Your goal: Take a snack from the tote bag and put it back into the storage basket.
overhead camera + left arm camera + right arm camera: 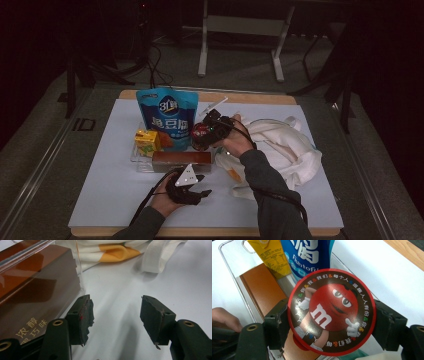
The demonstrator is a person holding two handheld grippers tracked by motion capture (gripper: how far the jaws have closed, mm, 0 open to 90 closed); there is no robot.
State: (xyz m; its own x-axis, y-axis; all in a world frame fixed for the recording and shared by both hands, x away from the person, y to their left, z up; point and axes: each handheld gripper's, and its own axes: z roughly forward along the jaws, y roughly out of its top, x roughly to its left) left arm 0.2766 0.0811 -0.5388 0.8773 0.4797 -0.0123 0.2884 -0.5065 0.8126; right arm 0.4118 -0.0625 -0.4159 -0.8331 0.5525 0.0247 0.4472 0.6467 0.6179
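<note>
On a white-covered table (115, 200), the left gripper (116, 317) rests with its jaws apart and nothing between them, its left jaw just beside the brown box (32, 295) that lies in a clear tray (232, 277). To the right, the right gripper (332, 322) holds a round red candy tin (332, 312) clamped between its jaws by its rim, above the tray and in front of the blue pouch (308, 255) and yellow carton (270, 255), with a white cloth bag (285, 145) lying farther right.
</note>
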